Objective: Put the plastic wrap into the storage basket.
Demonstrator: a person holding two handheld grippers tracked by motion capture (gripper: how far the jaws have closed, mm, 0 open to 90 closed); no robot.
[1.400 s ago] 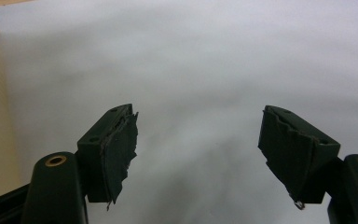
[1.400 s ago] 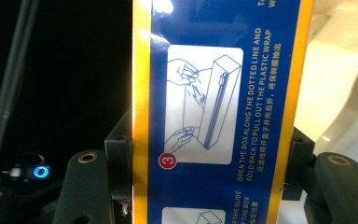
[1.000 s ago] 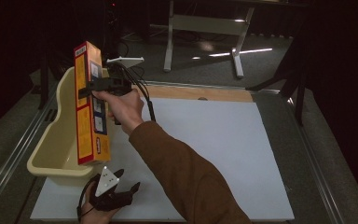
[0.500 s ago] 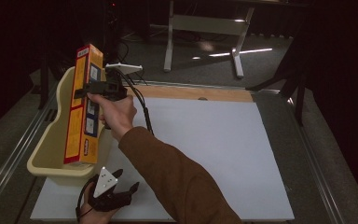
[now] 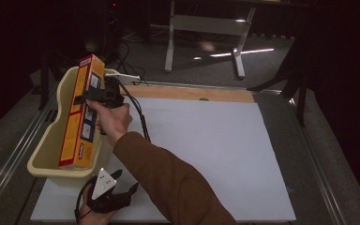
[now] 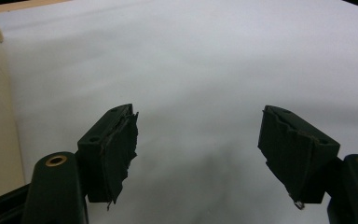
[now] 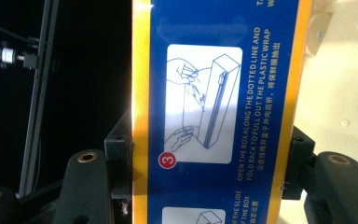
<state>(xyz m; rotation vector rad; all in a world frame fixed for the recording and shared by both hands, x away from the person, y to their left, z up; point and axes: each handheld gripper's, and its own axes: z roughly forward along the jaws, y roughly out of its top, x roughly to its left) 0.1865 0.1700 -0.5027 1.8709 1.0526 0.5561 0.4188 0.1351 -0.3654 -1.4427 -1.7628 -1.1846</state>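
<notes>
Your right gripper (image 5: 93, 97), clamped on the plastic-wrap box (image 5: 80, 115), has lowered it into the bin (image 5: 47, 150); your left gripper (image 5: 115, 191) rests, jaws apart.

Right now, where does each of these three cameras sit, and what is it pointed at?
High view: above the person's side, looking forward and down on the white table; brown-sleeved forearm and both hands enter from below.
Left gripper view: rides the left gripper, facing bare tabletop between its open black jaws.
Right gripper view: rides the right gripper, facing the tall yellow-and-blue plastic-wrap box it clamps.
Shared: high and right gripper views both show that box, standing in the cream plastic tub.
</notes>
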